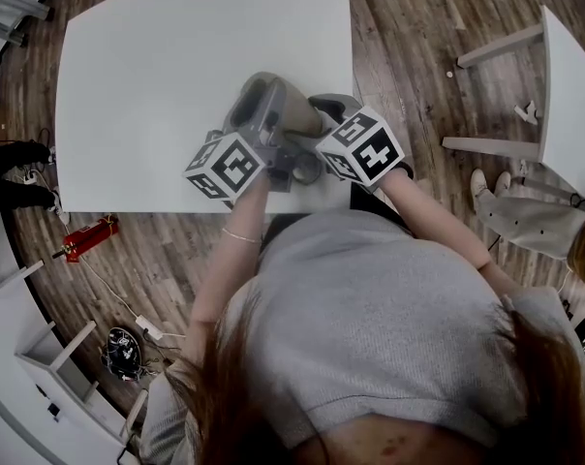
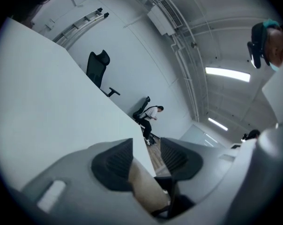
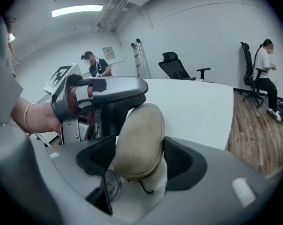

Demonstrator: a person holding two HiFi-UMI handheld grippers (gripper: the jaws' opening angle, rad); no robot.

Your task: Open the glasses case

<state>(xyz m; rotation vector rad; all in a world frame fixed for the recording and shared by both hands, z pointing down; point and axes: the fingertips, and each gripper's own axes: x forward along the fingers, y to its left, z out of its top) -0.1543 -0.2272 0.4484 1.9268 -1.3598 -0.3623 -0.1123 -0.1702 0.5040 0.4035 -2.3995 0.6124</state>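
Observation:
A beige glasses case (image 1: 298,114) is held closed just above the white table (image 1: 167,66), near its front edge. My right gripper (image 3: 139,150) is shut on the near end of the case (image 3: 140,142), a pad against each side. My left gripper (image 1: 263,100) comes in from the left, and its fingers (image 3: 111,87) straddle the far end. In the left gripper view the case (image 2: 144,186) sits deep between the jaws, pressed to the left pad (image 2: 114,165), while the fingertips stand apart. A round clear lens (image 3: 114,184) and a dark bar show under the case.
A second white table (image 1: 569,95) stands to the right, with a person's legs (image 1: 520,216) beside it. A red tool (image 1: 87,237) and cables lie on the wooden floor at the left. Office chairs and a seated person (image 3: 265,74) are beyond the table.

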